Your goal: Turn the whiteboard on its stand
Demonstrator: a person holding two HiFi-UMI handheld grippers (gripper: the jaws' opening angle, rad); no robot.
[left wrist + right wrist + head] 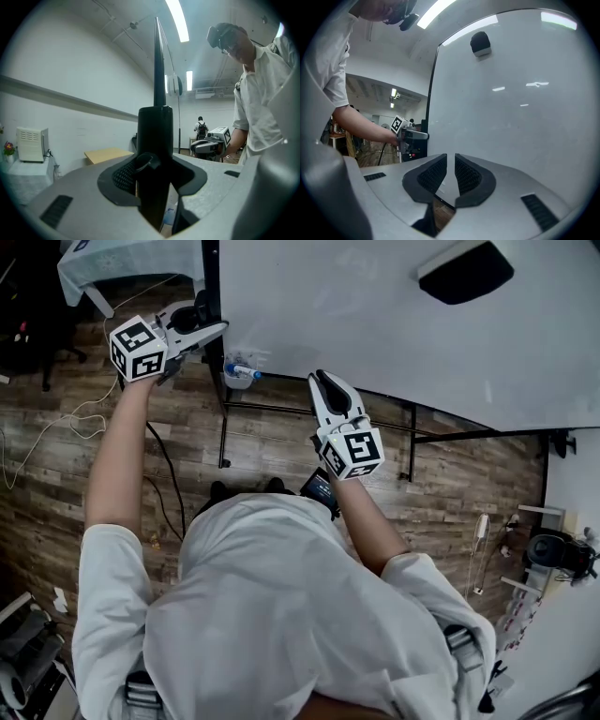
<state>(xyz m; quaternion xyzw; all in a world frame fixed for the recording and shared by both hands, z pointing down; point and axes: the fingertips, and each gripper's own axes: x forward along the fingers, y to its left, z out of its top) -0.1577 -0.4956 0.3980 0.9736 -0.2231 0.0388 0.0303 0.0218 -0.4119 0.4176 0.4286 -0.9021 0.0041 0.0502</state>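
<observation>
At far left, left hand-held gripper (pixel 208 329) clamps the whiteboard (pixel 375 315) by its edge; right hand-held gripper (pixel 326 382) is closed, empty. Advice: rotate slowly, keep clamp square.

Left gripper (pixel 214 324) clamps whiteboard frame (pixel 212 268) — right gripper (pixel 450 169) closed, empty.

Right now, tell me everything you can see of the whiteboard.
The whiteboard is a large, glossy white panel with a thin black frame, standing upright on a black tube stand over wood flooring. A black eraser-like block sticks near its top. The left hand-held gripper clamps its black side edge; the right hand-held gripper, jaws almost together, points at its face near the lower edge, contact unclear.
</observation>
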